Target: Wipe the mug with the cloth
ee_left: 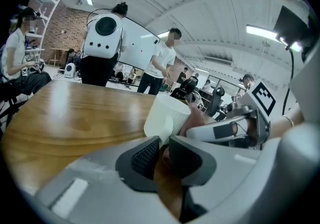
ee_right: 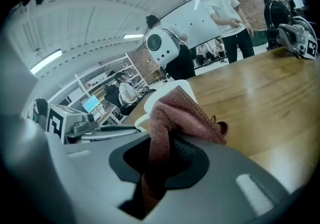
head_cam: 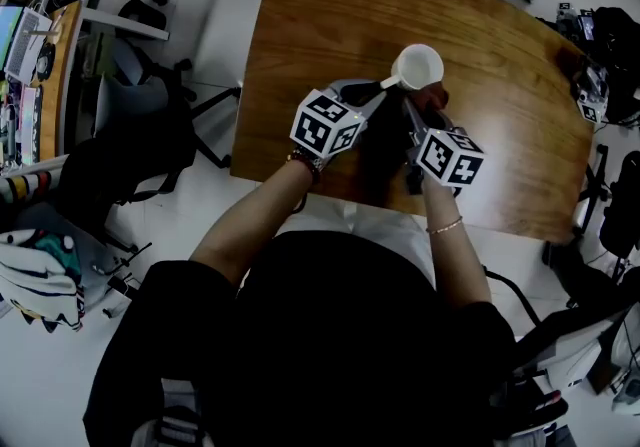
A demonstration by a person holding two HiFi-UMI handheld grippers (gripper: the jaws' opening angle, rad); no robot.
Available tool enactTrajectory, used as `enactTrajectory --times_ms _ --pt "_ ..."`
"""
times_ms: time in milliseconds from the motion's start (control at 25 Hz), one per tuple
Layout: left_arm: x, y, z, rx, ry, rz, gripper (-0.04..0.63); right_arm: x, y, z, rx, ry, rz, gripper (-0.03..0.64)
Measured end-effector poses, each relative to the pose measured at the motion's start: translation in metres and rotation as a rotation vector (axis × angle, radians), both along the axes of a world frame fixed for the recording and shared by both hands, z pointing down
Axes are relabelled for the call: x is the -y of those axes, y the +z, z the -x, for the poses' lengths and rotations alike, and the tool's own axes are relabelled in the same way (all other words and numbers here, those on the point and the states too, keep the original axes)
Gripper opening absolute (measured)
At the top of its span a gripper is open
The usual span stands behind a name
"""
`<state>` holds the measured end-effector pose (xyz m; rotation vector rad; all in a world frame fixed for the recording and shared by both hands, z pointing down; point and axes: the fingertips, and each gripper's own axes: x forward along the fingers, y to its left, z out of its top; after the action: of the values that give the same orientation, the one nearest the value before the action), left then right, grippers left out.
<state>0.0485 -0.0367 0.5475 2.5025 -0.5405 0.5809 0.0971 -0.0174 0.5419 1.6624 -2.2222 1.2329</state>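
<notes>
While the left tongs (ee_left: 163,149) clench the handle of the white mug (head_cam: 418,66) over the bench's (head_cam: 330,15) middle, the right tongs (ee_right: 162,155) pinch the reddish cloth (ee_right: 177,118) against the mug's side.

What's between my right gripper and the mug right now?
Only the reddish-brown knitted cloth, pinched in the right gripper and bunched in front of the white mug; the right gripper view shows it.
</notes>
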Motion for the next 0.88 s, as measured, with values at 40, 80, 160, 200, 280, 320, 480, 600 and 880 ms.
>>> enactTrajectory --times_ms 40,80,160,200,280,320,480,600,880 --pt "-0.001 0.0 0.0 0.001 0.008 -0.001 0.06 -0.001 0.005 0.0 0.003 0.004 0.016 0.058" --pt "-0.002 0.0 -0.001 0.001 0.016 -0.002 0.06 -0.002 0.009 -0.001 0.008 0.009 0.03 0.058" --pt "-0.004 0.0 -0.002 0.0 0.025 -0.002 0.06 -0.002 0.016 -0.003 0.016 0.019 0.061 0.058" --pt "-0.005 0.0 -0.003 -0.001 0.028 -0.001 0.06 -0.003 0.019 -0.004 0.017 0.022 0.075 0.058" --pt "-0.006 0.0 -0.004 -0.004 0.031 0.0 0.06 -0.003 0.02 -0.005 0.019 0.023 0.085 0.058" --pt "-0.006 0.0 -0.005 -0.005 0.033 0.001 0.06 -0.004 0.017 -0.005 0.023 0.023 0.077 0.058" --pt "-0.006 0.002 -0.006 -0.006 0.043 0.005 0.06 -0.004 -0.009 -0.007 0.052 0.021 -0.004 0.058" --pt "-0.008 0.001 -0.008 -0.017 0.052 0.015 0.055 -0.002 -0.032 -0.005 0.077 0.017 -0.065 0.058" --pt "-0.013 -0.004 -0.012 -0.04 0.077 0.011 0.014 0.009 -0.059 0.008 0.026 -0.042 -0.151 0.058"
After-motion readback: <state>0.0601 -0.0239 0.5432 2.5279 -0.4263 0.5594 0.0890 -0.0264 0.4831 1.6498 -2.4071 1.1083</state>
